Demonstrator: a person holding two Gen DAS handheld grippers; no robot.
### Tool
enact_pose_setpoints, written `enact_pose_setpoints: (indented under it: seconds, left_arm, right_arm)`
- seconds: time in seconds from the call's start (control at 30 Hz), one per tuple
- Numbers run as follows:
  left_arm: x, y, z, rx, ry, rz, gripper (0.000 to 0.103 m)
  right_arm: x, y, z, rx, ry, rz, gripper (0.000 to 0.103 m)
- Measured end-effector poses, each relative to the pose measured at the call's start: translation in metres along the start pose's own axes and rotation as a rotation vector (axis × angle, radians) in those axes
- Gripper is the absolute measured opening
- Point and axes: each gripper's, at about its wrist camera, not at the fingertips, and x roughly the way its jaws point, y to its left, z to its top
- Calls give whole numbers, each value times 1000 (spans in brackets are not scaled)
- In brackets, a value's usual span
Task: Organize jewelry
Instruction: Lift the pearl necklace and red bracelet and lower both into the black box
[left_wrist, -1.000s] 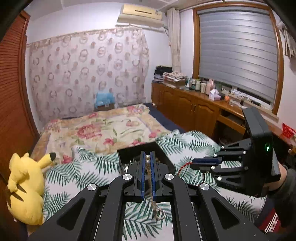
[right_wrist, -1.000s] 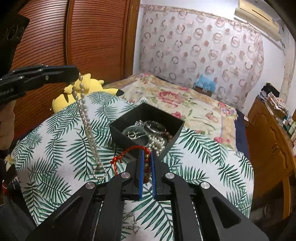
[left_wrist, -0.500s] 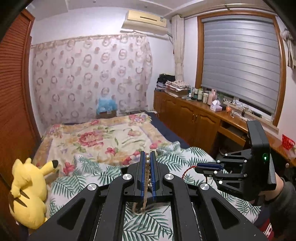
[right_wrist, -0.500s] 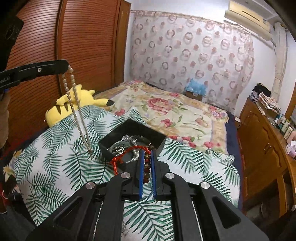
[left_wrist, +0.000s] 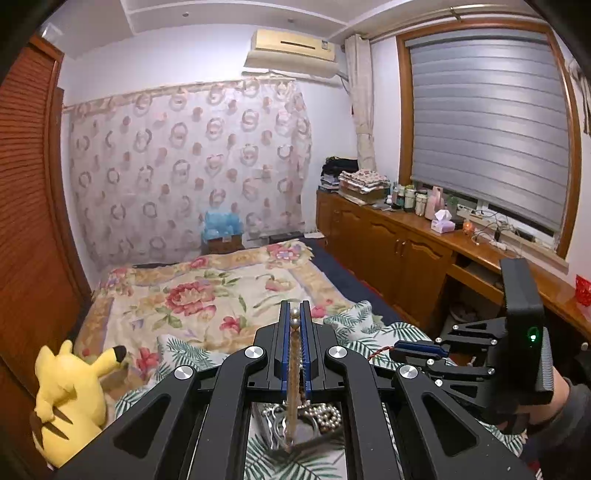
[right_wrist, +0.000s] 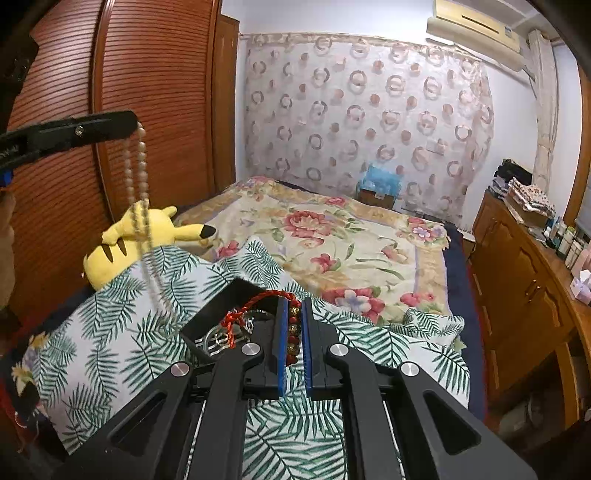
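Note:
My left gripper (left_wrist: 294, 314) is shut on a pearl necklace (left_wrist: 294, 373); the strand hangs straight down below it. In the right wrist view the left gripper (right_wrist: 127, 123) is raised at the upper left and the necklace (right_wrist: 142, 206) dangles over the leaf-print cloth. My right gripper (right_wrist: 294, 310) is shut on a red-and-gold bead bracelet (right_wrist: 293, 330) with a red cord loop (right_wrist: 255, 301). A black jewelry box (right_wrist: 218, 310) holding several pieces sits on the cloth just beyond the right fingers. It also shows in the left wrist view (left_wrist: 314, 417), below the left gripper.
A yellow plush toy (right_wrist: 122, 243) lies at the cloth's left edge by the wooden sliding doors (right_wrist: 147, 92). A floral bedspread (right_wrist: 332, 236) stretches behind. Wooden cabinets (right_wrist: 524, 280) with bottles line the right wall. The right gripper body (left_wrist: 498, 354) is at the right in the left wrist view.
Both grippers have risen. The pearl necklace has been lifted off the cloth and now hangs free. The right gripper has moved nearer the box with the bracelet.

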Motion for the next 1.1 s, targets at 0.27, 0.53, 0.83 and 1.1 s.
enact_pose_setpoints:
  seconds: [0.27,0.53,0.83,1.1]
  left_arm:
    - [44,13,-21,-34,64,12,4]
    - [80,39,-66,-122,169,-28,4]
    - [67,43,-100,-109,194,-3,9]
    - [47,37,-126,-78,191,16,27]
  right_arm:
    - [31,1,8,18,-1,-4,8]
    - [70,11,-6,23,51,0,8]
    - [99,22,-26,34,93,26,8]
    - [114,29,-37,35,119,50,8]
